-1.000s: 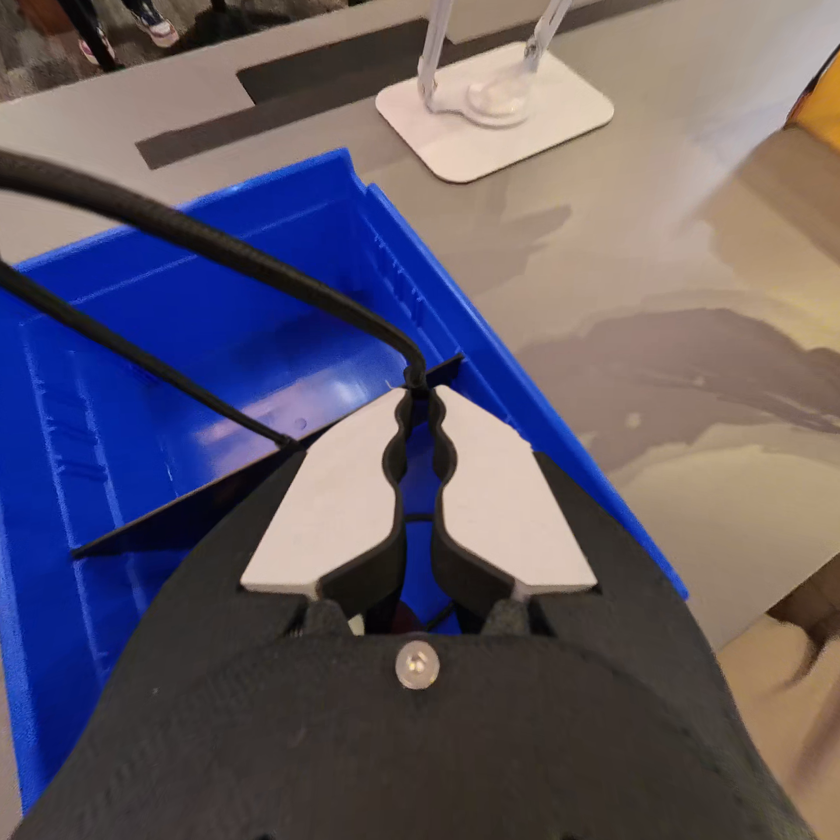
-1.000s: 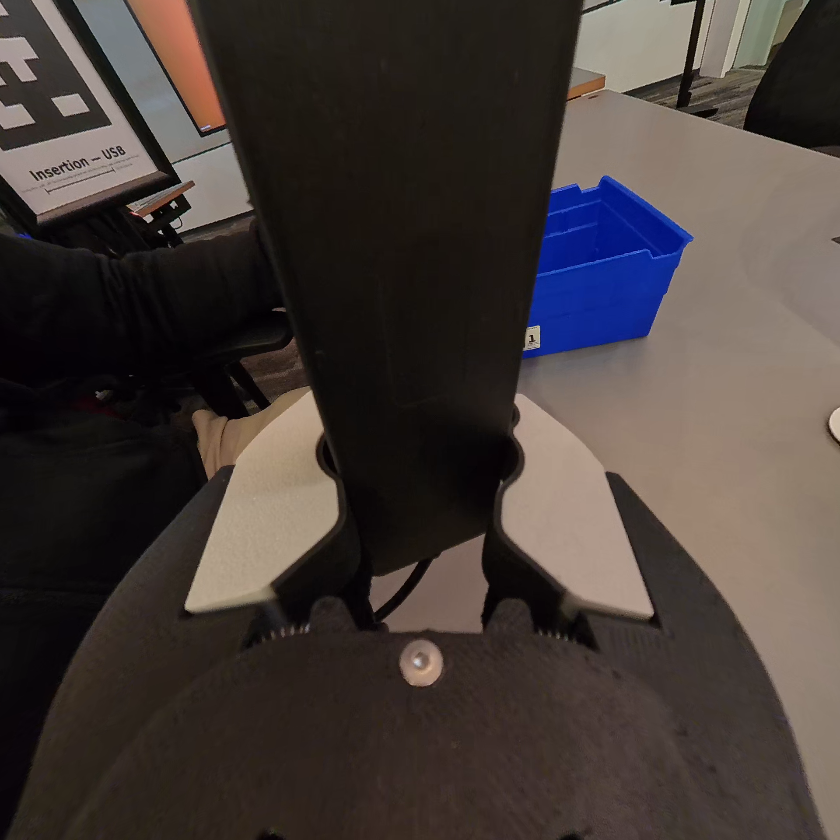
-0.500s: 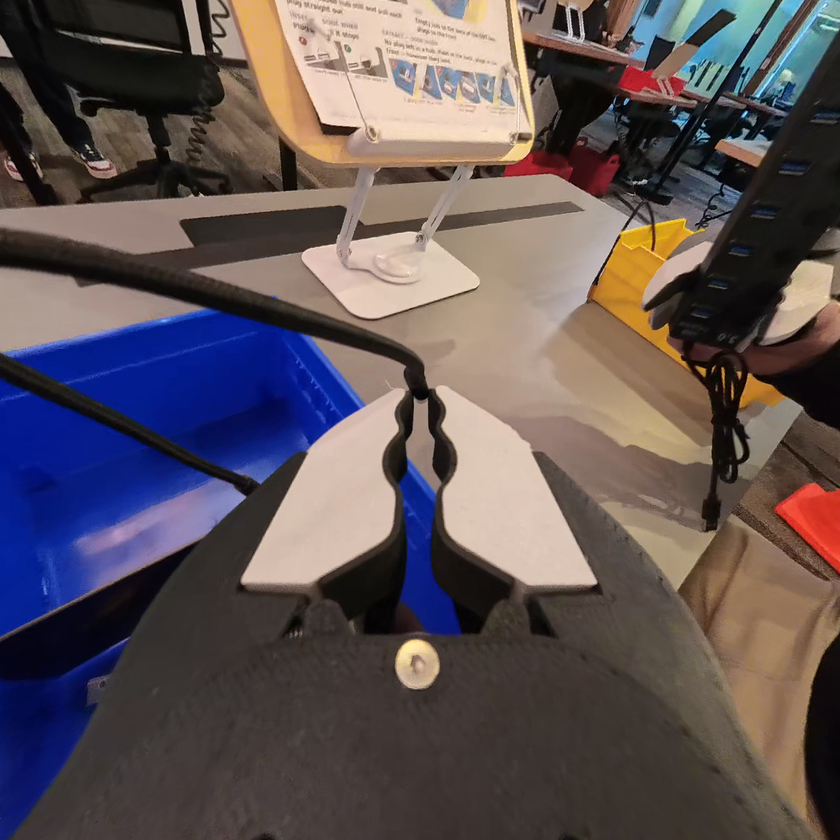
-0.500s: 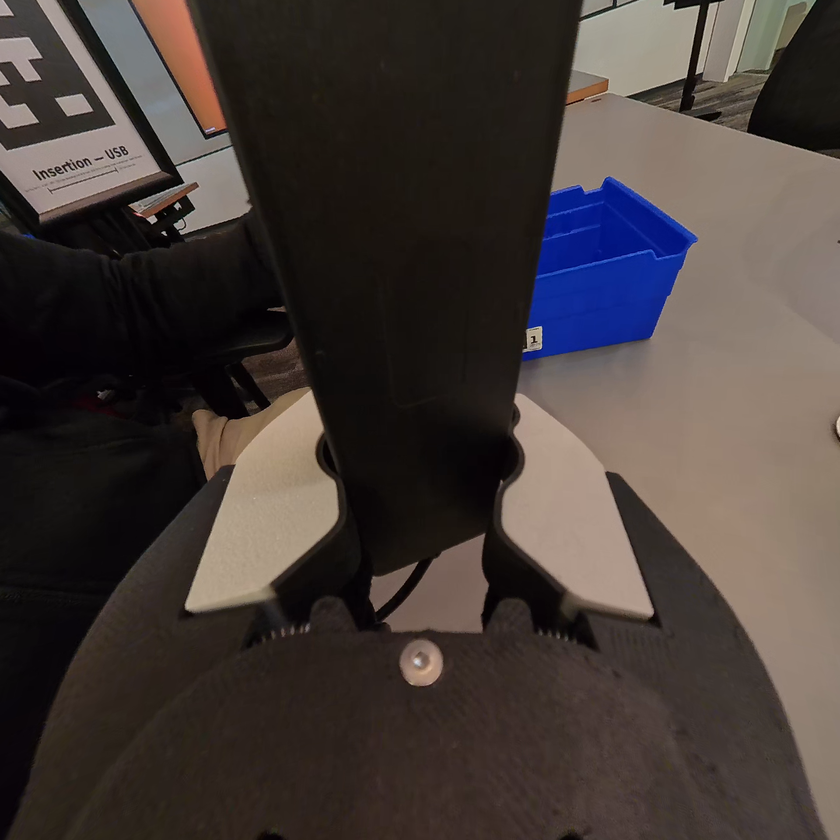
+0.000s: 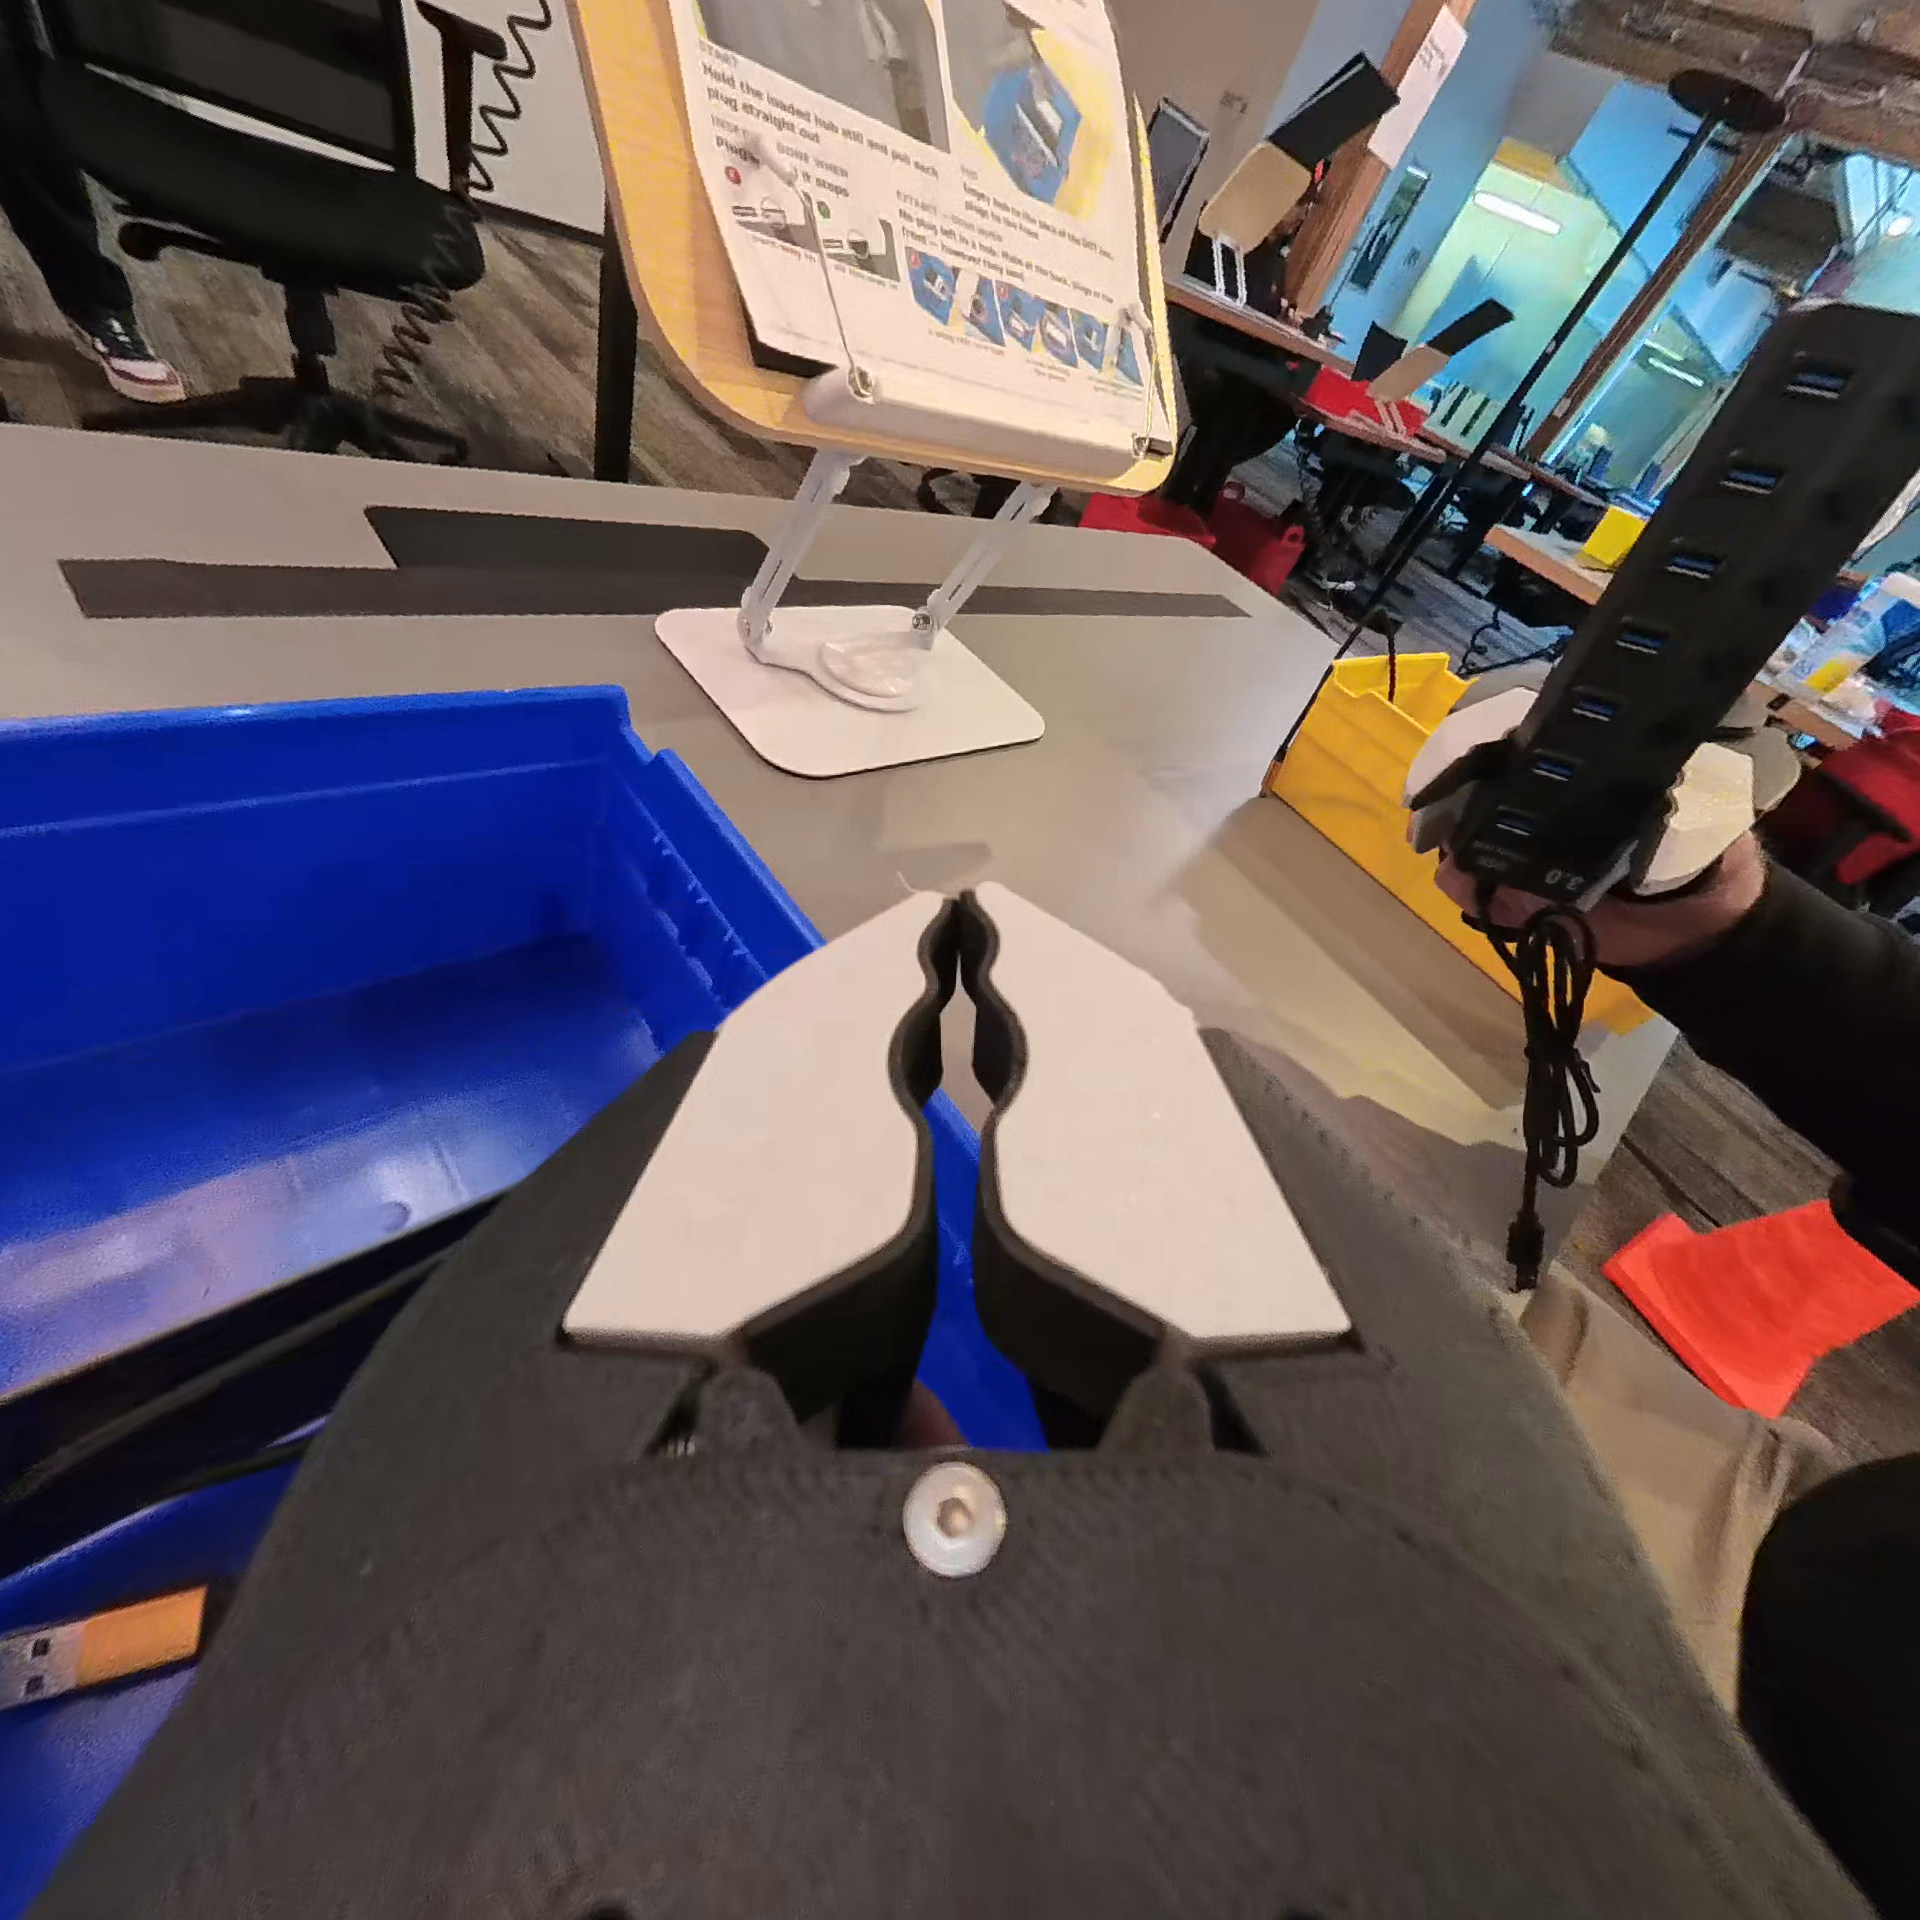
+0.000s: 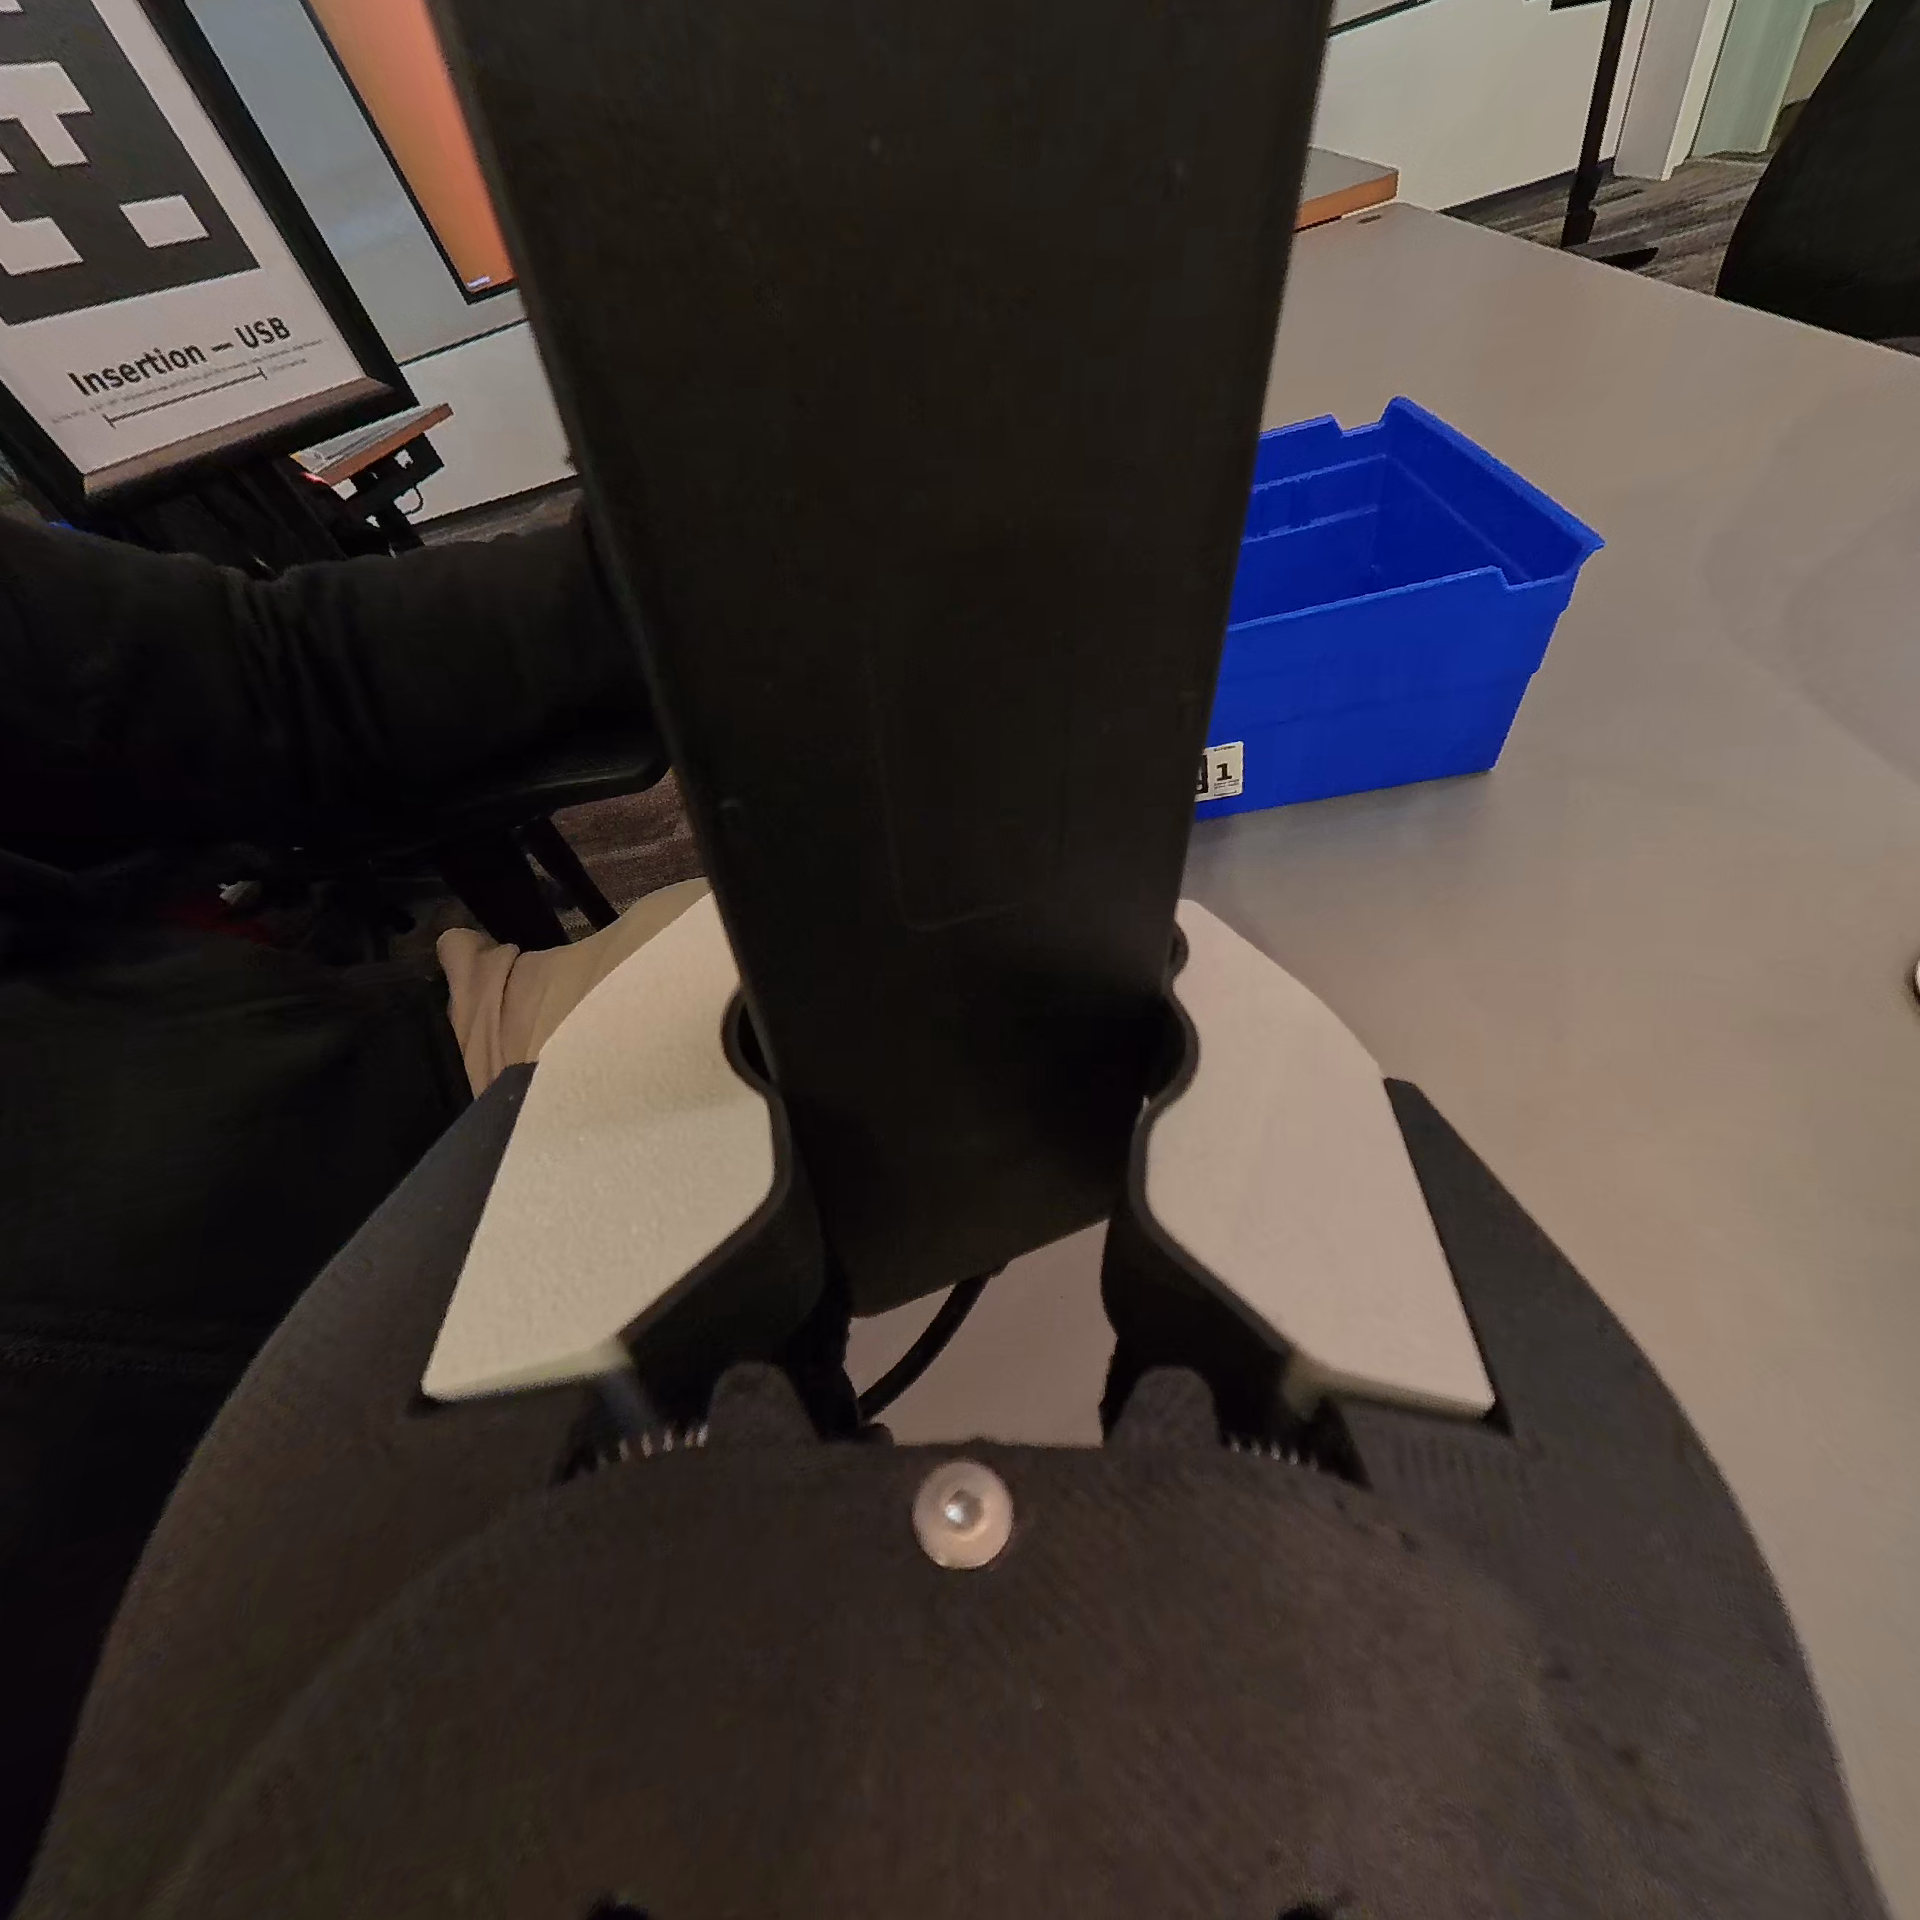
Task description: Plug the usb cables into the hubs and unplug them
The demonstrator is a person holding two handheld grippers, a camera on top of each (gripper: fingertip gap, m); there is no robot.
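Note:
My left gripper is shut with nothing between its tips, above the right edge of the blue bin. A USB plug with an orange shell lies in the bin at the lower left, and a black cable runs beside it. My right gripper is shut on the lower end of a long black USB hub, held upright. In the left wrist view the hub shows a row of blue ports, with the right gripper at its base and its own cord hanging down.
A document stand on a white base stands at the back of the grey table. A yellow bin sits off the table's right edge. The blue bin is also in the right wrist view, next to a dark sleeve. My right fingertips sit around 25 centimetres from my left ones.
The black cable that was pinched in my left gripper's tips is gone from them and lies in the blue bin. The left gripper has risen and tilted up. The right gripper and hub barely moved.

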